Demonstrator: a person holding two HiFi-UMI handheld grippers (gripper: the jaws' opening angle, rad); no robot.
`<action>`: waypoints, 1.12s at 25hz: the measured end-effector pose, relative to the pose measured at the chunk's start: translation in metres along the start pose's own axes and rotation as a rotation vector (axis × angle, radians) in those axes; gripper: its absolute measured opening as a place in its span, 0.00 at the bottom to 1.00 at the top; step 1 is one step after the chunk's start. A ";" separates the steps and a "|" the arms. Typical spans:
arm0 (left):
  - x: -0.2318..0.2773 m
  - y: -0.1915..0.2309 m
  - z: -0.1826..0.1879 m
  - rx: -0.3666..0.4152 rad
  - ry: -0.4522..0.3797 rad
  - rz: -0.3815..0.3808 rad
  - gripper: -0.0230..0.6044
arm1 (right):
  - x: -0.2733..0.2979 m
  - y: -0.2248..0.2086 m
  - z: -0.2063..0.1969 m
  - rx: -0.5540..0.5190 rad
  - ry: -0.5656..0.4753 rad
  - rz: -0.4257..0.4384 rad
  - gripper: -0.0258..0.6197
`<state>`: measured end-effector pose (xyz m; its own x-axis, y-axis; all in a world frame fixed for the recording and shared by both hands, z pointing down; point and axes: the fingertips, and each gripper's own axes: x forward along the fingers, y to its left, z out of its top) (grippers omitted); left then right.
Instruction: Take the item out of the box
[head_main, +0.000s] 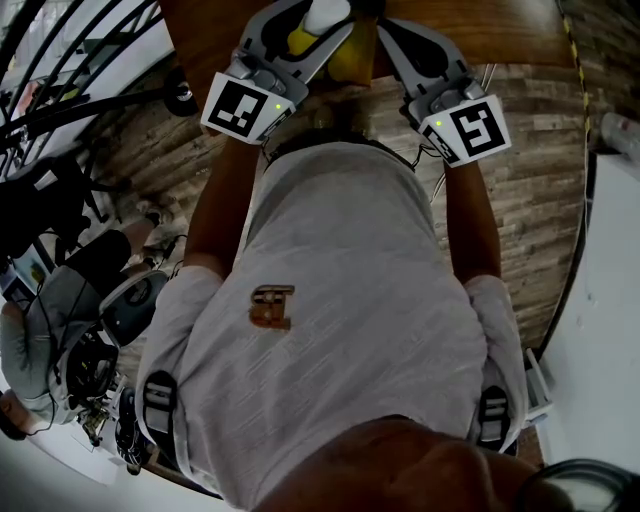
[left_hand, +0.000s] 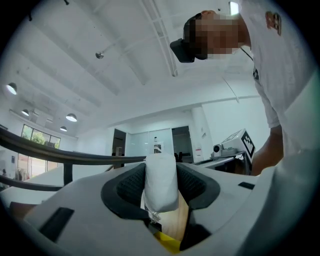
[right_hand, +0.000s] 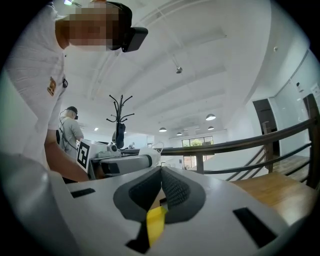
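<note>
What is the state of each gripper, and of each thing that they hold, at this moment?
left gripper: jaws shut on the white item.
white item: clamped upright between the left jaws.
right gripper: jaws shut on the yellow packaging.
yellow packaging: a thin edge pinched by the right jaws; whether the white item is fully out of it cannot be told.

Left gripper (head_main: 312, 35) and right gripper (head_main: 392, 40) side by side at the near edge of a brown wooden counter (head_main: 500, 30)
The left gripper is left of the right, both ahead of the wearer's white shirt (head_main: 340, 300). A white rounded pouch (left_hand: 161, 187) stands between the left jaws, above a yellow box (right_hand: 155, 222) whose edge lies pinched in the right jaws. A wood-plank floor (head_main: 530, 200) lies below; another person (head_main: 40, 335) is far left
</note>
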<state>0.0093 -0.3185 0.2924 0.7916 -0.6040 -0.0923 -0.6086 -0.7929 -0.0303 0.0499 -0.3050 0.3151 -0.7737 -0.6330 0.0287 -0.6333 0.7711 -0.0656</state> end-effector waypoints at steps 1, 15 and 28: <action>-0.002 -0.001 0.002 -0.001 -0.006 0.002 0.36 | 0.000 0.003 0.001 0.000 -0.006 0.000 0.09; -0.012 -0.010 0.009 -0.001 -0.040 -0.004 0.36 | -0.004 0.022 0.007 -0.008 -0.051 -0.003 0.09; -0.006 -0.008 0.008 -0.009 -0.051 -0.015 0.36 | -0.003 0.018 0.004 -0.006 -0.051 -0.012 0.09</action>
<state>0.0087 -0.3077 0.2854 0.7966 -0.5874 -0.1428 -0.5960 -0.8027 -0.0233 0.0408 -0.2890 0.3096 -0.7644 -0.6444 -0.0213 -0.6424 0.7640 -0.0599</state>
